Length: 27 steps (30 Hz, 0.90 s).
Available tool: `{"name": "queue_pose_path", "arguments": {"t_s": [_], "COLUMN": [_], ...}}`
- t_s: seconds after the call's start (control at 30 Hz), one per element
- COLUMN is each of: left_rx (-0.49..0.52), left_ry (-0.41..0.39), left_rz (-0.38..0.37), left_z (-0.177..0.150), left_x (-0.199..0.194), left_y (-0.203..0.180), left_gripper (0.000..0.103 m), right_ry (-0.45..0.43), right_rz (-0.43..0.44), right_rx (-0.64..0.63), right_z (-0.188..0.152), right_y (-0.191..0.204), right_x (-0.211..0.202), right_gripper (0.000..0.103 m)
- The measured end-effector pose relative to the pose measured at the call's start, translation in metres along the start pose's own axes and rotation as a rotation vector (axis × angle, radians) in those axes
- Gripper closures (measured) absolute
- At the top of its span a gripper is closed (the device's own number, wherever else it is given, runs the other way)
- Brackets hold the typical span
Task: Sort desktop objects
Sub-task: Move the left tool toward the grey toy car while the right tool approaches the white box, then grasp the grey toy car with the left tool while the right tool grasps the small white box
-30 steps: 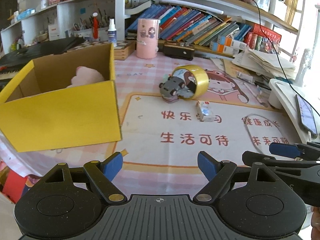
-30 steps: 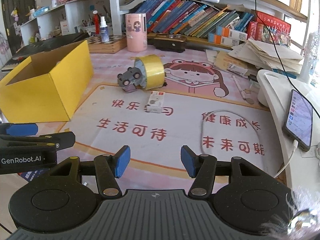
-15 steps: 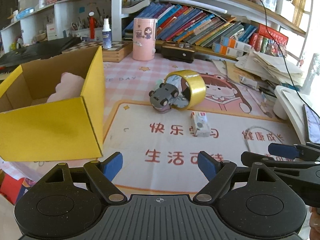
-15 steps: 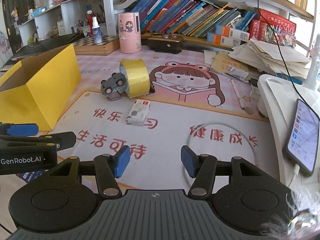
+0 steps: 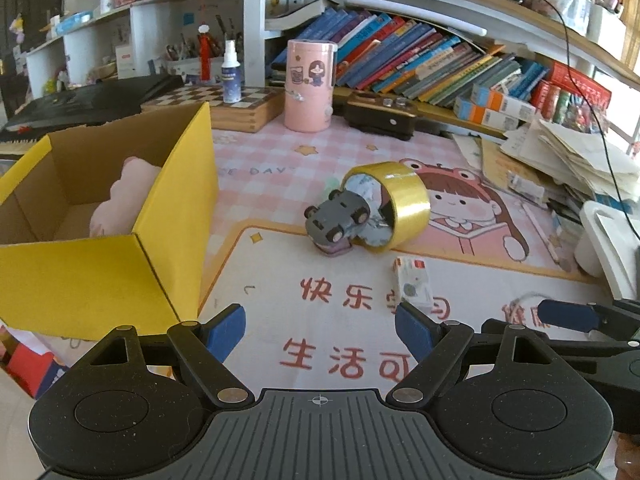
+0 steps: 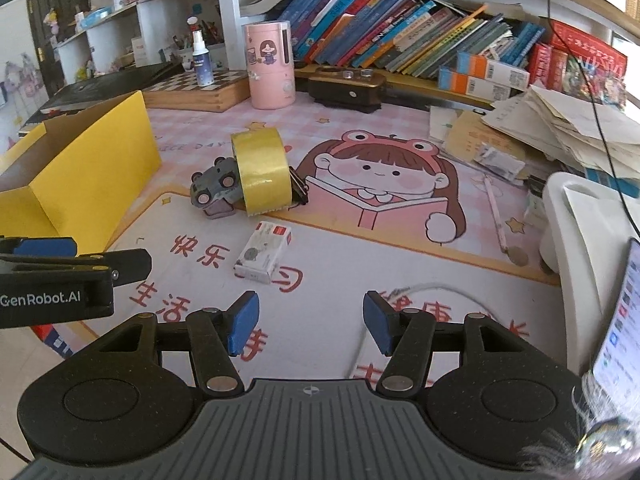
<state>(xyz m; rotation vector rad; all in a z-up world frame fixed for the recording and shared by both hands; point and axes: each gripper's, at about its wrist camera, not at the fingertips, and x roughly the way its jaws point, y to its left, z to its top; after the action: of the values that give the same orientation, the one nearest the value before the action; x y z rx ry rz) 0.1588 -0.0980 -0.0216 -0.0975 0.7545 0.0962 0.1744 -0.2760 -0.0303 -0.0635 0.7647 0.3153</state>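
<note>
The small white box lies flat on the printed mat of the bench, its long axis running from near-left to far-right in the right wrist view, red-striped end farthest away. It sits just ahead and left of the right tool, whose blue pads are parting with nothing between them. Beyond it the gray toy car lies on its side, wheels showing, touching the yellow tape roll, which stands on edge. The left tool is spread wide and empty, the box just past its right pad. The yellow carton with a pink plush stands at left. Compared with a second ago, both tools have slid nearer the box, which appears larger and more central.
</note>
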Motion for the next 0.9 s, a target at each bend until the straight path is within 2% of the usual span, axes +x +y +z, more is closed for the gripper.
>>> {"name": "queue_pose_path", "arguments": {"t_s": [0.37,0.53,0.9], "left_rx": [-0.025,-0.004,0.006], "left_ry": [-0.057,-0.08,-0.091], "left_rz": [0.056,0.086,0.14], "left_z": [0.023,0.033,0.043], "left_x": [0.006,0.008,0.011], "left_y": [-0.007,-0.011,-0.009], "left_gripper": [0.019,0.019,0.019], "right_ry": [-0.001,-0.008,-0.024], "right_rz": [0.063,0.101,0.168], "right_rx": [-0.048,-0.082,-0.202], "right_z": [0.014,0.019,0.022], "right_y": [-0.011,-0.01,0.001], "right_x": [0.018,0.025,0.046], "right_gripper": [0.038,0.029,0.02]}}
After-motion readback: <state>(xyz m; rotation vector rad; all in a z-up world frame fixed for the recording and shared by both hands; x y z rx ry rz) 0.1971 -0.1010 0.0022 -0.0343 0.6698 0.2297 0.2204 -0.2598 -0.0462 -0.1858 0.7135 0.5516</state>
